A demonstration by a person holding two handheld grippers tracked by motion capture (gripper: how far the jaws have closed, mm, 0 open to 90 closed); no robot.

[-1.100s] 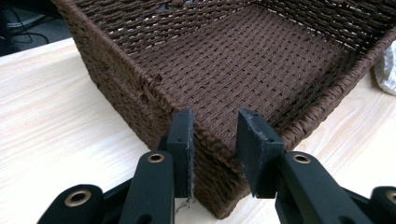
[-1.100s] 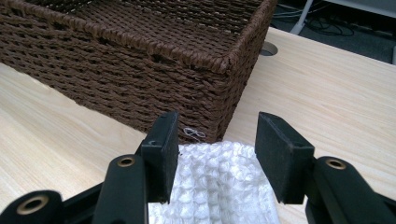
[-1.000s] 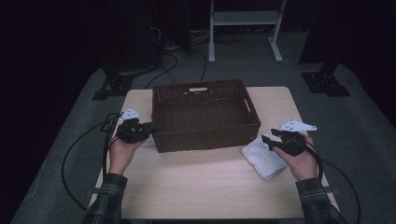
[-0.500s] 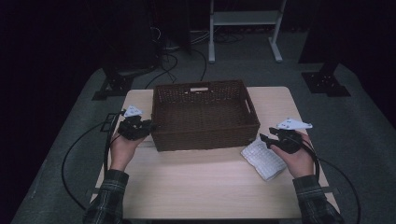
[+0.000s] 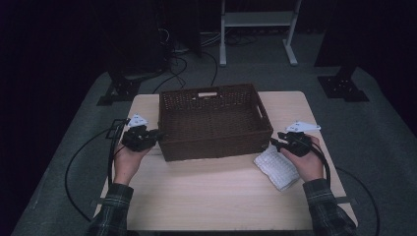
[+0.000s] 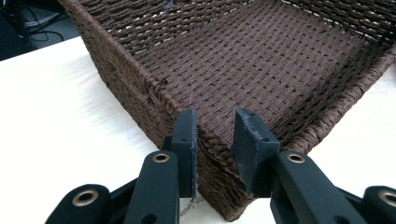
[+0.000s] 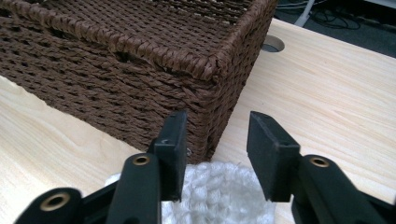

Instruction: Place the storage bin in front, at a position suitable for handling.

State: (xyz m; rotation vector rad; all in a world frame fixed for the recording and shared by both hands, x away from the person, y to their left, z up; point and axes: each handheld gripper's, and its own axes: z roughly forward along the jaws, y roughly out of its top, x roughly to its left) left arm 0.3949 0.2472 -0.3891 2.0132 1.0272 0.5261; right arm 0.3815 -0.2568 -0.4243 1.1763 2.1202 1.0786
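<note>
Brown woven basket [image 5: 214, 120] sits mid-frame on the table [image 5: 216, 196], empty, looks light and stiff; rim corners look like the best hold. Left gripper [image 6: 215, 140] straddles its near-left rim corner, jaws just closing, pads not clearly pressing. Right gripper [image 7: 215, 154], jaws closing but spread, hovers over a soft white cloth [image 5: 278, 167] touching the basket's lower-right corner.

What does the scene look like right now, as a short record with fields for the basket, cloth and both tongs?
basket: brown wicker basket, mid-table, inside bare where visible
cloth: white cloth flat on table, by basket's near right corner
left tongs: left tongs straddle basket's corner rim, have just been closing, pads not clearly pressing
right tongs: right tongs over cloth's edge, have just been closing, nothing gripped
</note>
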